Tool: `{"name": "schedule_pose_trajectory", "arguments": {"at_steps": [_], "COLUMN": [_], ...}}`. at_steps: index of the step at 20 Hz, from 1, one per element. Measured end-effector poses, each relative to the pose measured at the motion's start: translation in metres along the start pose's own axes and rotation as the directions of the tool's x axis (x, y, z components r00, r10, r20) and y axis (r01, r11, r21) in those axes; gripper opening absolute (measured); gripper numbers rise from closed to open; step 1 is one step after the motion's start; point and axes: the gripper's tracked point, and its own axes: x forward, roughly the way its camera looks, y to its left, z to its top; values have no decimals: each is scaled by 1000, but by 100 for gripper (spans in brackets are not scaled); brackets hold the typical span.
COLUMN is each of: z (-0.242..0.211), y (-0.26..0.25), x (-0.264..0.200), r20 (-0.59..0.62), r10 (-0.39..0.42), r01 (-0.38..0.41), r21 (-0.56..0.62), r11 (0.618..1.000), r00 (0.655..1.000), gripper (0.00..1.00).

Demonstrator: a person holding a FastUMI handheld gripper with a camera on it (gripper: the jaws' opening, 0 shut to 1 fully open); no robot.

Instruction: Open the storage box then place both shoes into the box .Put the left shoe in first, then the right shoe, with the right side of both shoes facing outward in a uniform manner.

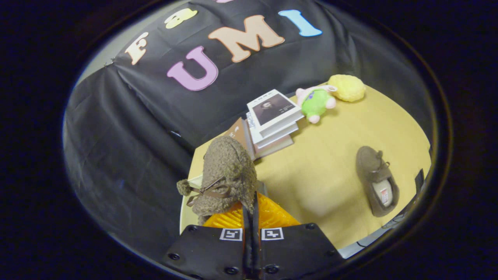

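The jaws are closed almost fully together and pinch the edge of a fuzzy brown shoe (227,175), which hangs lifted above the counter (323,163). A pale corner shows just beneath the held shoe; it may be the storage box, but this is not certain. The second shoe (377,181) lies well apart on the counter. Beyond stand a stack of books (272,120) and two plush toys (317,102). To do this step well, the person should keep the grip firm, turn the shoe so its right side faces outward, then lower it gently.

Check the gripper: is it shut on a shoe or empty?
Shut on the fuzzy shoe; the gripper fingers nearly meet, pinching its edge. The other shoe lies on the table.
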Motion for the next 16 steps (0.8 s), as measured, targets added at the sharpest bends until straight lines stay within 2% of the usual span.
{"name": "schedule_pose_trajectory", "arguments": {"at_steps": [2, 5, 16], "z": [-11, -34, -103], "y": [27, 50, 66], "x": [7, 29, 105], "r20": [-16, -62, -191], "r10": [35, 42, -61], "r01": [-35, -44, 41], "r21": [-12, -39, -106], "r11": [999, 998, 993], "r00": [999, 997, 980], "gripper": [4, 4, 4]}}
